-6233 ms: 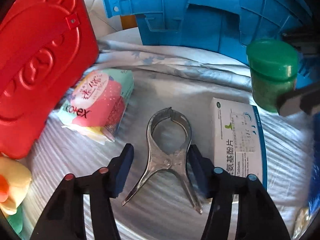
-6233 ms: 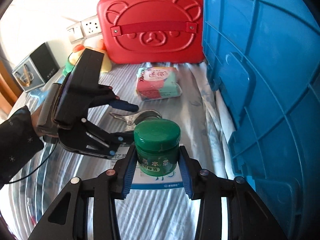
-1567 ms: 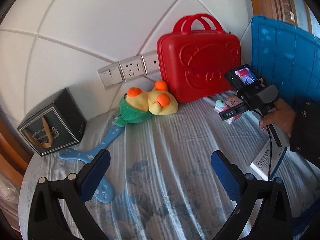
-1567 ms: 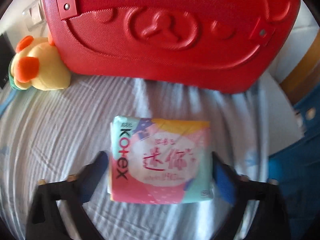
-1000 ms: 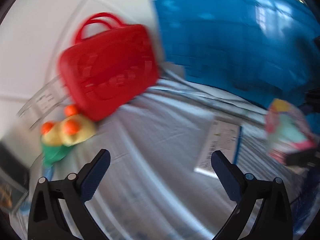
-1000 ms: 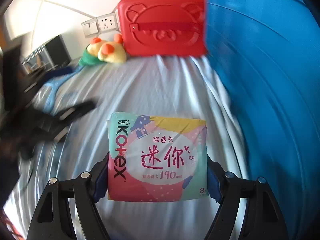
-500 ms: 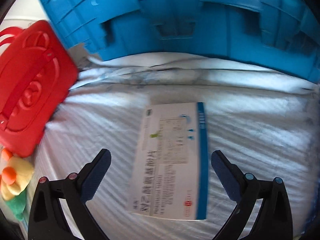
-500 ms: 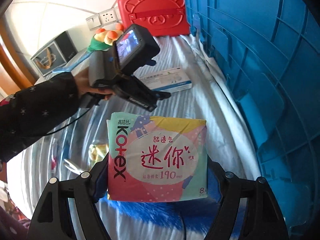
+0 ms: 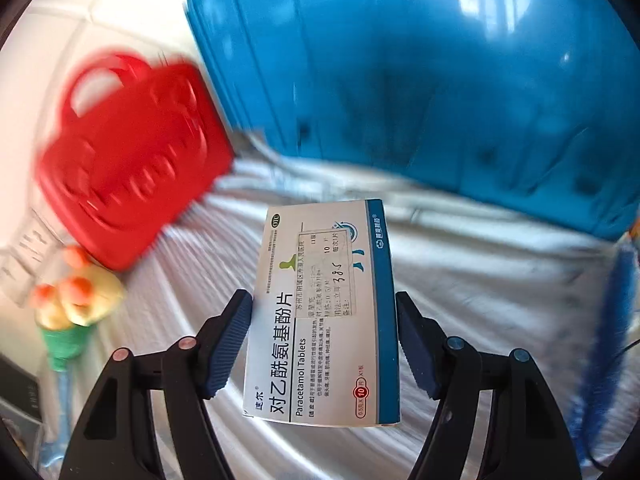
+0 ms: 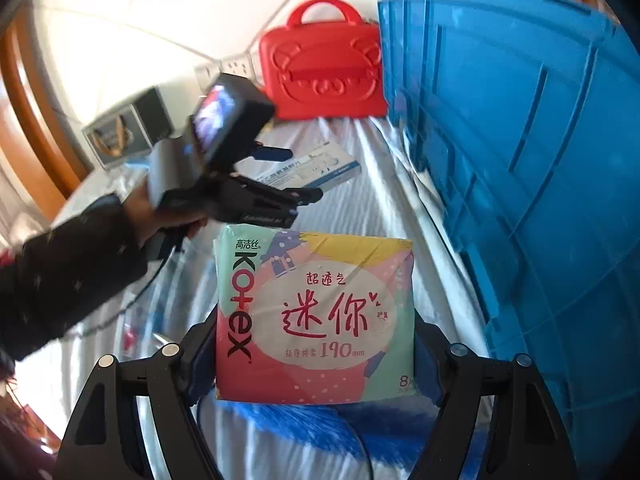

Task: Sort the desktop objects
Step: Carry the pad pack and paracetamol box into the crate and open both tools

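- While the big blue ribbed plastic crate [image 10: 520, 160] walls the right edge, pale striped cloth [image 9: 480, 300] lies bare beside it; its inside is hidden.
- Right gripper [image 10: 316, 356] clamps the pastel Kotex pad pack [image 10: 316, 320], lifted.
- Left gripper [image 9: 322, 344], jaws closing, pads against the white-and-blue paracetamol box [image 9: 320, 320].

The white-and-blue medicine box [image 9: 324, 316], centre of the left wrist view, reads "Paracetamol Tablets", "对乙酰氨基酚片", "OTC" and a handwritten "38.5". The pastel pad packet [image 10: 316, 320], lower centre of the right wrist view, reads "Kotex", "高洁丝", "迷你", "190mm".

glossy plastic crate [image 9: 420, 68], wrinkled cloth [image 9: 480, 280]
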Demonstrator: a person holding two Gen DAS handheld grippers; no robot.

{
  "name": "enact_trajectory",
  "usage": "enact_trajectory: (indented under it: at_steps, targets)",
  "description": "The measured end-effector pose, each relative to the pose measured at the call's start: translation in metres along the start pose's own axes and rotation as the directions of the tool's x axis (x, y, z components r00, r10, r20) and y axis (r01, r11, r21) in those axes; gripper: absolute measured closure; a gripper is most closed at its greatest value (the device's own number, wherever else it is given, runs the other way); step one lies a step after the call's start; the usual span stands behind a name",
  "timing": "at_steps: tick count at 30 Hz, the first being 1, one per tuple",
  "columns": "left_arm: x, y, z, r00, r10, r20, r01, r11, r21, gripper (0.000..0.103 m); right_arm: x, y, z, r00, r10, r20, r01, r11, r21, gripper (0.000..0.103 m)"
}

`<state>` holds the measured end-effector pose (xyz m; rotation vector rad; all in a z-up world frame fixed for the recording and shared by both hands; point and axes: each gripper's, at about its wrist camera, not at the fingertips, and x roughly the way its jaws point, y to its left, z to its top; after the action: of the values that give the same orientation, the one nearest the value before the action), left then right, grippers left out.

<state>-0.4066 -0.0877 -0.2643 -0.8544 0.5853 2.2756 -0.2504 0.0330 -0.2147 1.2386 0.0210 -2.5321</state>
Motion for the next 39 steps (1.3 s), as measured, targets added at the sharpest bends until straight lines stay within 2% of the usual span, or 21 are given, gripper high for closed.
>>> enact_trajectory:
  at_steps: [3,8,13,17,20,23,29,30,31,32,33,35,39]
  targets:
    - [-0.056,-0.011,0.018,0.996,0.028,0.085,-0.029,1.000,0.009,0.032,-0.029,0.004,0.004,0.998,0.049,0.043,-0.049,0.999,0.017,0.025]
    - [-0.135,-0.036,0.073,0.972,0.037,0.232,-0.051,0.997,0.052,0.032,-0.105,0.001,0.011,0.986,0.063,0.152,-0.069,0.997,0.030,0.025]
    - [-0.180,-0.067,0.127,0.942,0.047,0.333,-0.078,0.994,0.080,0.032,-0.184,-0.016,0.021,0.968,0.001,0.250,-0.005,1.000,0.019,0.025]
    - [-0.199,-0.093,0.179,0.916,0.109,0.387,-0.143,0.988,0.060,0.032,-0.244,-0.047,0.041,0.933,-0.105,0.345,0.112,0.994,0.000,0.025]
    - [-0.205,-0.114,0.217,0.896,0.174,0.409,-0.200,0.980,0.020,0.032,-0.270,-0.090,0.069,0.907,-0.170,0.386,0.178,0.984,0.015,0.025]
    - [-0.198,-0.132,0.253,0.885,0.242,0.397,-0.246,0.968,-0.040,0.032,-0.275,-0.146,0.100,0.891,-0.229,0.392,0.224,0.973,0.060,0.025]
    - [-0.166,-0.152,0.311,0.874,0.348,0.340,-0.315,0.937,-0.148,0.030,-0.244,-0.220,0.154,0.906,-0.252,0.340,0.229,0.968,0.108,0.025]
    - [-0.160,-0.153,0.317,0.870,0.372,0.323,-0.330,0.927,-0.176,0.025,-0.237,-0.230,0.163,0.913,-0.258,0.317,0.227,0.965,0.133,0.023]
    - [-0.154,-0.155,0.323,0.865,0.400,0.301,-0.353,0.914,-0.199,0.017,-0.233,-0.237,0.168,0.924,-0.253,0.286,0.219,0.965,0.146,0.022]
    - [-0.147,-0.158,0.329,0.855,0.435,0.281,-0.386,0.897,-0.214,0.014,-0.227,-0.244,0.175,0.932,-0.252,0.260,0.218,0.964,0.152,0.015]
    - [-0.143,-0.161,0.333,0.851,0.452,0.269,-0.404,0.889,-0.216,0.011,-0.222,-0.249,0.181,0.932,-0.268,0.245,0.232,0.959,0.166,0.006]
    - [-0.137,-0.164,0.337,0.852,0.461,0.250,-0.417,0.884,-0.210,0.010,-0.219,-0.259,0.182,0.931,-0.270,0.245,0.232,0.957,0.172,0.004]
    - [-0.152,-0.168,0.335,0.835,0.485,0.259,-0.436,0.871,-0.224,0.005,-0.220,-0.260,0.178,0.936,-0.224,0.272,0.185,0.969,0.162,0.002]
